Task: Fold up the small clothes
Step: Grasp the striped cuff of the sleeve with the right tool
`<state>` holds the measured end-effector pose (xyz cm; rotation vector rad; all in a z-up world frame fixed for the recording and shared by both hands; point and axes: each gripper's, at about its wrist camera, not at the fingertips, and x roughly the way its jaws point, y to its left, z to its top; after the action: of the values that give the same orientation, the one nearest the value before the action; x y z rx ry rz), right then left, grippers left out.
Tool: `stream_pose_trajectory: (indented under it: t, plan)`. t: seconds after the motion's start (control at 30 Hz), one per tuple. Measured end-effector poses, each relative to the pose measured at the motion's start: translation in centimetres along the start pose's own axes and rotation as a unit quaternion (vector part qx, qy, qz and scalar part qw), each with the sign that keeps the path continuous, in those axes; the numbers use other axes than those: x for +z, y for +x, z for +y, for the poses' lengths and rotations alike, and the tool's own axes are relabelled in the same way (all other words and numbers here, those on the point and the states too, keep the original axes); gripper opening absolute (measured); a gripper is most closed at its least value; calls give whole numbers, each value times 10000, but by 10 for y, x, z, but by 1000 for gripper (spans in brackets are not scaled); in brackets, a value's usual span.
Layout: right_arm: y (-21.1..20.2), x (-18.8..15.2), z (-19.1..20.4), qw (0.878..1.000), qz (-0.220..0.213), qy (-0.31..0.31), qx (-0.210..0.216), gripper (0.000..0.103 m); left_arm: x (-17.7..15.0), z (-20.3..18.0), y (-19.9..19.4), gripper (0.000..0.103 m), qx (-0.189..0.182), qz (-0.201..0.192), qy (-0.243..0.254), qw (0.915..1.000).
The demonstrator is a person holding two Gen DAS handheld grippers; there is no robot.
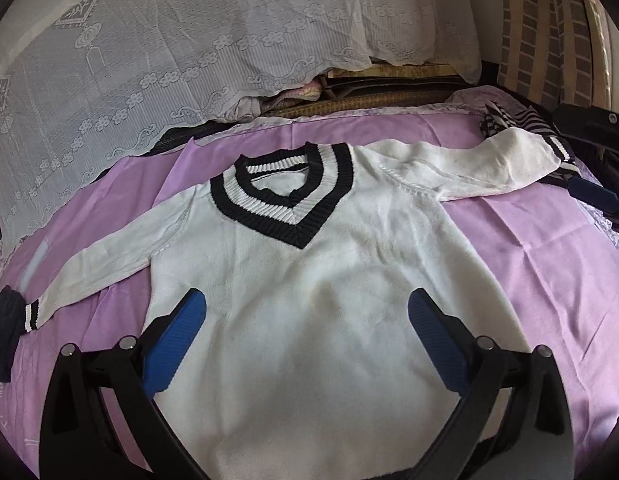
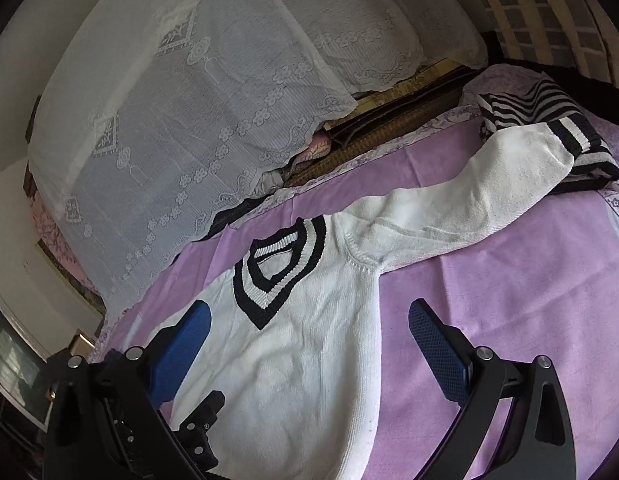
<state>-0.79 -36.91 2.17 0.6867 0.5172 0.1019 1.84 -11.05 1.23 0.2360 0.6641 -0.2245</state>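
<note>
A white sweater (image 1: 309,280) with a black-and-white V-neck lies flat on the purple bed sheet (image 1: 529,232), both sleeves spread — 1 cuff rests on a striped garment (image 2: 541,100) near the bed's far right corner. The left hand-held gripper (image 1: 307,308) and right hand-held gripper (image 2: 309,320) hover over it, jaws wide apart, holding nothing.

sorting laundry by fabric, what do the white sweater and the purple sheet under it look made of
White sweater: looks like a soft knit, cotton or acrylic; ribbed black-and-white collar and visible knit seams at the shoulders, matte fuzzy surface.
Purple sheet: looks like a thin woven cloth, smooth with a slight sheen and fine creases; fibre can't be told.
</note>
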Motion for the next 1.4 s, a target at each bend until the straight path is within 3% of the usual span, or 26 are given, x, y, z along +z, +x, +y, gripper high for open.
stream_pose_trajectory:
  t: [0.17, 0.33, 0.43, 0.6, 0.83, 0.9, 0.97, 1.0, 1.1, 1.2, 1.27, 1.3, 1.4]
  plan:
    - [-12, 49, -96, 9909, -297, 1312, 79, 100, 47, -59, 29, 99, -433, -37, 308, 9986]
    - [-19, 74, -162, 9787, -580, 1966, 114, 98, 73, -127, 73, 99, -414, -58, 972, 9944]
    - [-19, 84, -184, 9750, -706, 2100, 145, 89, 77, -159, 98, 99, -368, -28, 1344, 9902]
    - [-13, 92, -218, 9676, -692, 2429, 17, 62, 80, -190, 126, 99, -633, 58, 1452, 9874]
    - [-4, 111, -232, 9670, -795, 2381, -440, 57, 80, -221, 143, 97, -417, -67, 1730, 9840]
    - [-1, 114, -237, 9649, -796, 2438, -561, 56, 77, -224, 146, 86, -388, -64, 1796, 9830]
    - [3, 116, -243, 9622, -797, 2515, -673, 56, 74, -228, 154, 60, -353, 89, 1882, 9815]
    - [7, 116, -246, 9612, -751, 2545, -757, 55, 74, -228, 157, 55, -375, 172, 1882, 9813]
    - [12, 116, -253, 9587, -757, 2636, -757, 53, 75, -225, 160, 48, -491, 235, 1768, 9827]
    - [18, 119, -254, 9607, -746, 2529, -873, 48, 76, -226, 164, 30, -571, 296, 1744, 9826]
    - [20, 117, -255, 9614, -803, 2446, -969, 35, 75, -227, 165, 26, -600, 313, 1742, 9824]
    - [20, 117, -255, 9626, -824, 2377, -1008, 20, 75, -226, 164, 25, -623, 301, 1722, 9826]
    - [15, 116, -250, 9651, -988, 2264, -870, 12, 76, -221, 163, 23, -751, 306, 1579, 9841]
